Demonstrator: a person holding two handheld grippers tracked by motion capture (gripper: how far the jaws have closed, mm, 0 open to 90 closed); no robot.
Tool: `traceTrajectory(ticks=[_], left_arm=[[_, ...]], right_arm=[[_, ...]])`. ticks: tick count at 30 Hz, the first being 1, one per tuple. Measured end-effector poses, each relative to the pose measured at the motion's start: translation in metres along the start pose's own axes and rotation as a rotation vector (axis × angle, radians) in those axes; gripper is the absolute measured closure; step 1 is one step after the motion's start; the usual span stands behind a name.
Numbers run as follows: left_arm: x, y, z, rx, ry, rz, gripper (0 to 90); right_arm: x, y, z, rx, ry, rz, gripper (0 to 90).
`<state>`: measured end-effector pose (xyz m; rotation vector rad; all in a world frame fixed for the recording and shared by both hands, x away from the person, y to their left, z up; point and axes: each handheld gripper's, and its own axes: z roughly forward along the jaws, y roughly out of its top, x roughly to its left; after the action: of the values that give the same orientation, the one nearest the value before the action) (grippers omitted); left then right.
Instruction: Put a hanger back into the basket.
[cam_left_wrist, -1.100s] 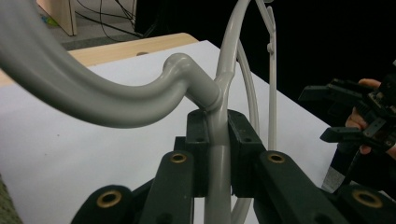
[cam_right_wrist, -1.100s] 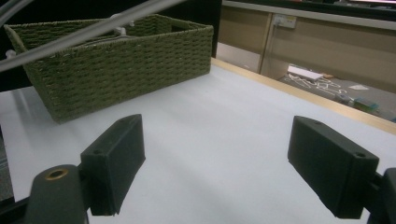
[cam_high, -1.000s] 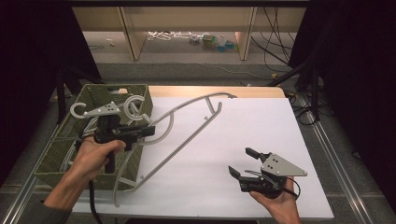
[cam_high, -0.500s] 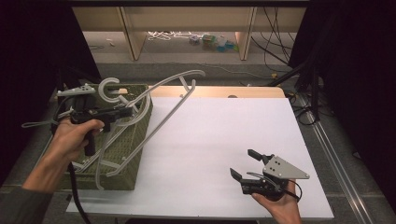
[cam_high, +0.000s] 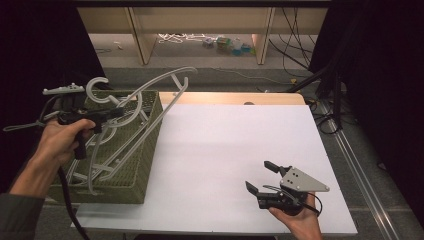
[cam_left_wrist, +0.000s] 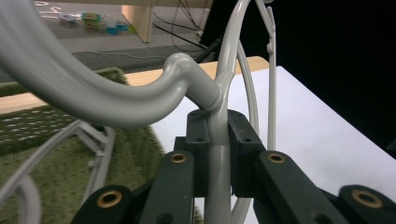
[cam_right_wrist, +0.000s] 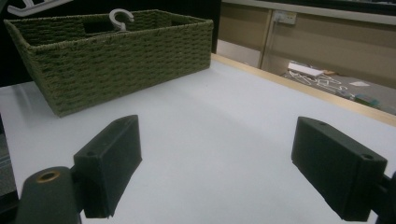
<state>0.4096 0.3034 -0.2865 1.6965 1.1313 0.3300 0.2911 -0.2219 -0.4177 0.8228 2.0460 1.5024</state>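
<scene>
Hangers of grey plastic lie in the green woven basket (cam_high: 140, 150) at the left end of the white surface (cam_high: 225, 150). One grey hanger (cam_high: 165, 85) is held above the basket, tilted, its long arm pointing up and away toward the far edge and its hook (cam_high: 97, 87) curling above the left claw (cam_high: 117, 112). Seen from the left gripper view, the left claw (cam_left_wrist: 218, 154) has its black pads clamped tight on a thin bar of the hanger (cam_left_wrist: 217, 93), just below the joint where the curved neck branches off. The right claw (cam_high: 260, 177) rests low over the near right part of the surface, well apart from the basket, its jaws spread wide with nothing between them; the right gripper view shows the basket (cam_right_wrist: 116, 60) beyond the pads (cam_right_wrist: 109, 163).
</scene>
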Motion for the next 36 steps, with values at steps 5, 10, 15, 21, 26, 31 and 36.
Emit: traceTrajectory(ticks=[5, 10, 15, 21, 26, 31, 36], left_arm=[[0.018, 0.001, -0.005, -0.013, 0.038, -0.009, 80.6], [0.033, 0.0, -0.008, -0.01, 0.081, -0.013, 80.6], [0.047, 0.0, -0.01, -0.01, 0.134, -0.004, 80.6], [0.069, -0.004, -0.009, 0.007, 0.214, -0.015, 80.6], [0.08, -0.009, -0.008, 0.017, 0.253, -0.019, 80.6], [0.089, -0.009, -0.01, -0.01, 0.278, -0.033, 80.6], [0.094, -0.008, -0.011, -0.025, 0.3, 0.002, 80.6]], right_arm=[[-0.001, -0.001, 0.002, -0.023, 0.007, -0.014, 16.8], [-0.001, 0.0, 0.001, -0.005, 0.009, -0.023, 16.8], [0.0, 0.0, 0.002, 0.0, 0.021, 0.002, 16.8], [0.0, -0.001, 0.003, -0.007, 0.008, -0.023, 17.0], [-0.001, -0.001, 0.003, -0.003, 0.031, -0.022, 17.0], [0.0, -0.002, 0.005, -0.007, 0.027, -0.029, 17.0], [0.0, -0.002, 0.004, 0.005, 0.027, -0.026, 17.0]])
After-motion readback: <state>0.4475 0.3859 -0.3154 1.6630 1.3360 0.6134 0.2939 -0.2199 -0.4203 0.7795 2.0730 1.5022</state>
